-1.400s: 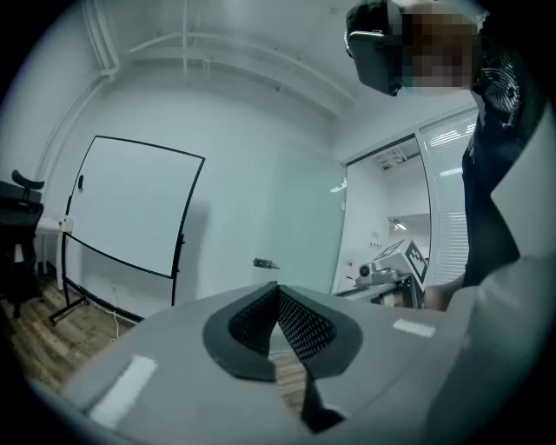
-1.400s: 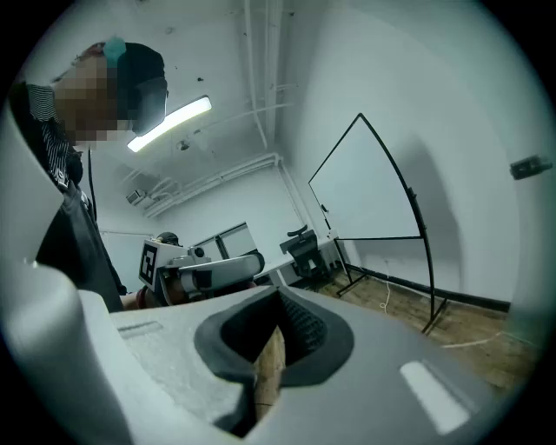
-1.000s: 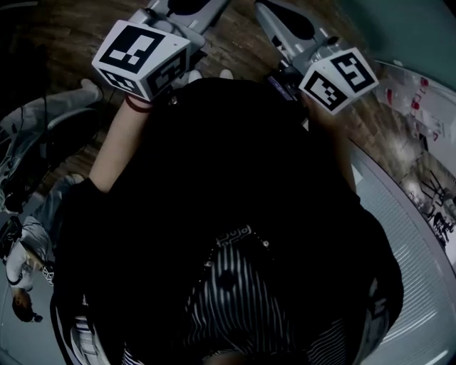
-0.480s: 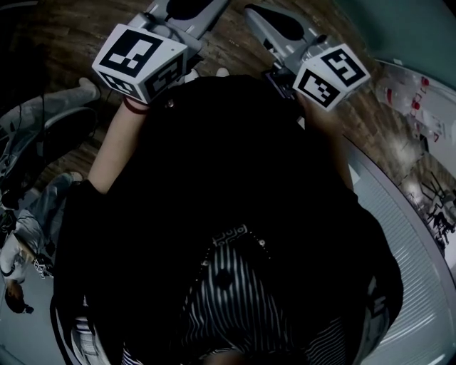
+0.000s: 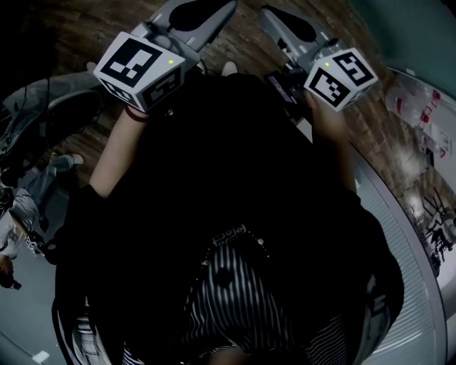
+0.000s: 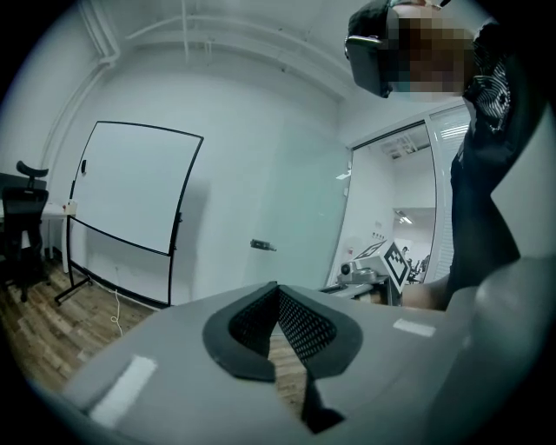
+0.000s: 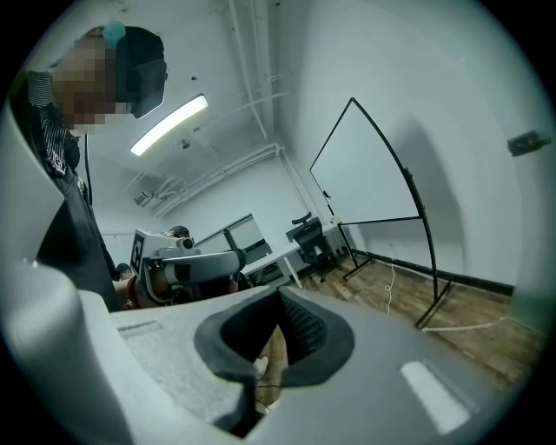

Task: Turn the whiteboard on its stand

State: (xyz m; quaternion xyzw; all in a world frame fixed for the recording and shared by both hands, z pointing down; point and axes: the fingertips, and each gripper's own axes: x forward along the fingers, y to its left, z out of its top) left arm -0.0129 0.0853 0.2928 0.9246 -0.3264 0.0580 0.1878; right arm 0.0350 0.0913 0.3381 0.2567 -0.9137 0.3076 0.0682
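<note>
The whiteboard is a blank white panel in a black frame on a black floor stand, upright against the far wall. It is at the left of the left gripper view, and the whiteboard shows at the right of the right gripper view. My left gripper is shut and empty, well short of the board. My right gripper is also shut and empty. In the head view the left gripper and right gripper are held side by side in front of my chest.
A black office chair and a desk stand left of the board. A cable hangs to the wooden floor. A glass door with a handle is right of the board. Another person is on the floor at the left.
Both grippers have shifted slightly in the head view, the left one a little lower. The other person at the lower left has moved toward the picture's edge.
</note>
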